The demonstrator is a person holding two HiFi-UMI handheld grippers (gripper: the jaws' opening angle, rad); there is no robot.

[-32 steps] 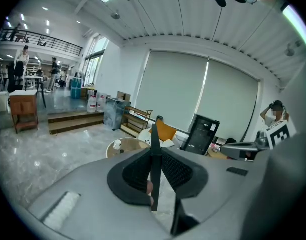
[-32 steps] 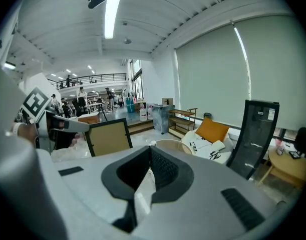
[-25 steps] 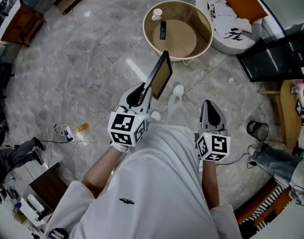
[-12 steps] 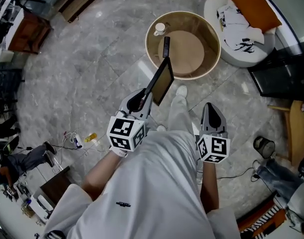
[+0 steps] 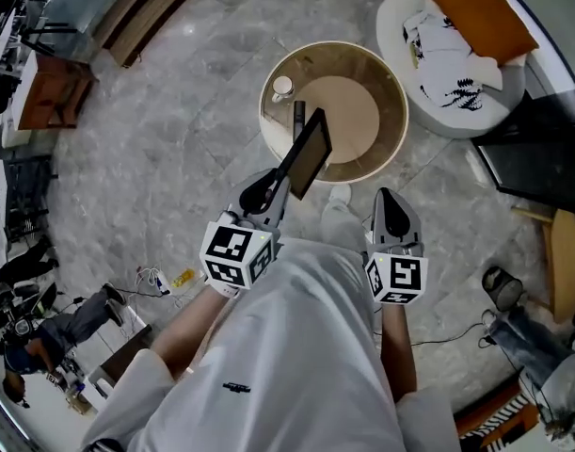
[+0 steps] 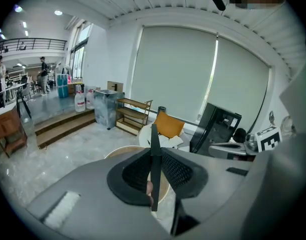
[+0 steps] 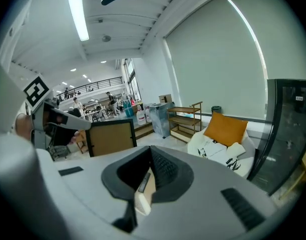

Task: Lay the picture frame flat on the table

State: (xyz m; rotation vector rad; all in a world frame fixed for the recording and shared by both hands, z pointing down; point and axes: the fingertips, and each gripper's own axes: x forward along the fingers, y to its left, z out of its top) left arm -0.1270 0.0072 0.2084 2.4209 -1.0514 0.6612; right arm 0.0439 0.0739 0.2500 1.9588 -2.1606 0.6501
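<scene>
Two claws are reaching out in front of the person. The left claw (image 5: 279, 179) is pinching the lower corner of the picture frame (image 5: 309, 152), which is standing up on a slant in the air over the near edge of the round table (image 5: 358, 111). The right claw (image 5: 387, 196) is hovering just beside it over the floor, its jaws drawn together on nothing, while a white cup (image 5: 282, 87) and a dark remote (image 5: 298, 119) are sitting on the table's left side.

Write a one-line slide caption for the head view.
Left gripper holds the picture frame on edge by the round table's near rim; right gripper alongside, empty.
</scene>
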